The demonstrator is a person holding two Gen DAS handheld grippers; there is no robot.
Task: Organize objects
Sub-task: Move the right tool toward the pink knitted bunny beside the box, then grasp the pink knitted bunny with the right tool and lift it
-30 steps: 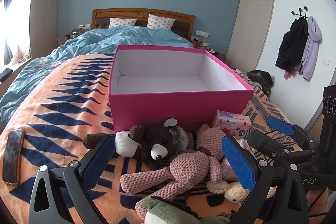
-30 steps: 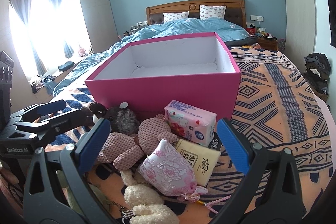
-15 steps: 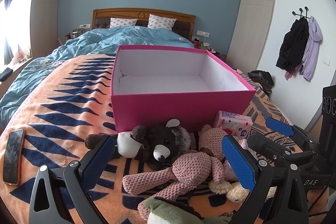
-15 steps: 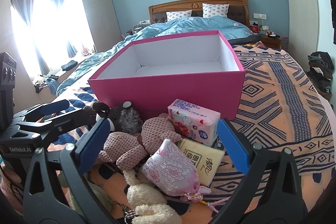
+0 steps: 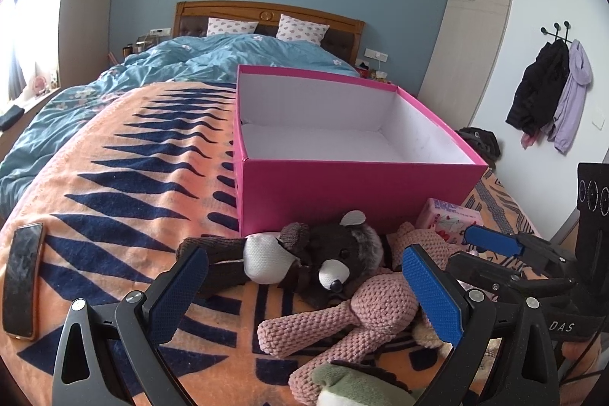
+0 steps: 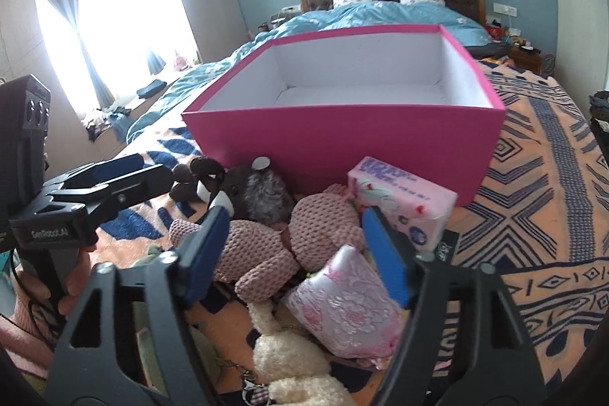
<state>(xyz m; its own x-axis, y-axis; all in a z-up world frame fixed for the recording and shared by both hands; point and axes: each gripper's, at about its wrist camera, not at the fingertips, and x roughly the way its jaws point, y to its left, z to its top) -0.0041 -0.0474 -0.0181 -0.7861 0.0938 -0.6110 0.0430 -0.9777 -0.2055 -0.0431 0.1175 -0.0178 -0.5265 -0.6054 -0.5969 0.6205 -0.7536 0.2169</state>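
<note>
One pink box [image 5: 354, 193] stands open on the bed's orange patterned blanket [image 5: 114, 185], its white inside bare. Against its near wall lies a heap: a brown plush bear [image 5: 327, 253], a pink knitted toy [image 5: 365, 307], a tissue pack [image 6: 403, 196], a pink floral pouch [image 6: 346, 307] and a cream plush [image 6: 289, 360]. My left gripper [image 5: 304, 292] is spread wide over the bear, gripping nothing. My right gripper [image 6: 293, 253] is closing above the knitted toy, not yet pinching it. A phone [image 5: 23, 276] lies near the blanket's left edge.

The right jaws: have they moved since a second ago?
Yes. The right gripper has narrowed and is closing, edging nearer the pink box; nothing is gripped yet.
</note>
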